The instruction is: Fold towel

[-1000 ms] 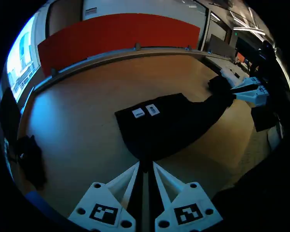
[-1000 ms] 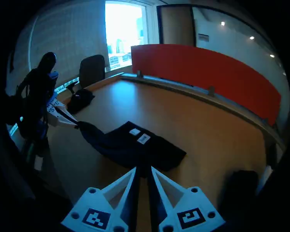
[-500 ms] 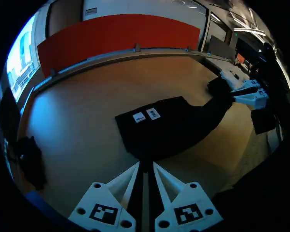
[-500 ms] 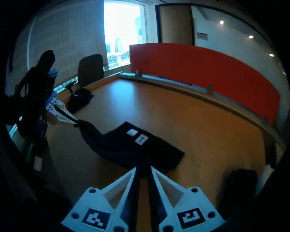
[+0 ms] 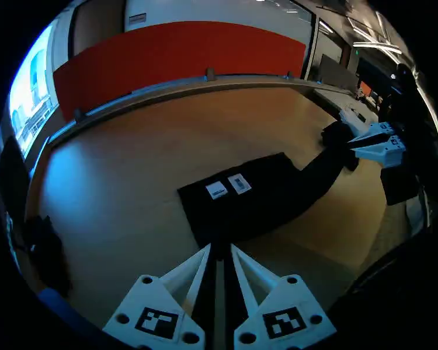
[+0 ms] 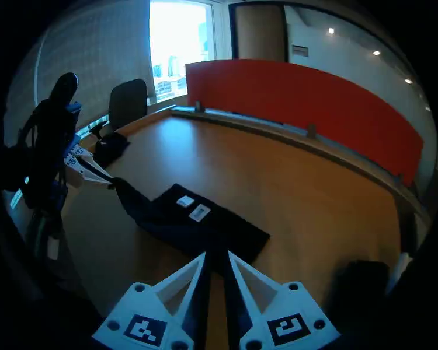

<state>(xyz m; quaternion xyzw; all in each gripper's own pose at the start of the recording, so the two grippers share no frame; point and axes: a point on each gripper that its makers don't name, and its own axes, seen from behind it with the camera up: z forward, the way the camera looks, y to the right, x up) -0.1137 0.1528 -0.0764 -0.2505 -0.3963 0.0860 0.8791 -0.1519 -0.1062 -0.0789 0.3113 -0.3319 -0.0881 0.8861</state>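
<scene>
As the towel (image 5: 260, 195) on the table (image 5: 131, 163) pulls tighter than a second ago, the left gripper (image 5: 222, 249) and right gripper (image 6: 217, 256), each clamped on a corner, hold its edge raised, apparently readying the fold.

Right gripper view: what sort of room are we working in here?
Most likely an office meeting room: a big wooden table under the towel, a red divider panel along its far edge, an office chair beside the bright window, and recessed ceiling lights.
</scene>
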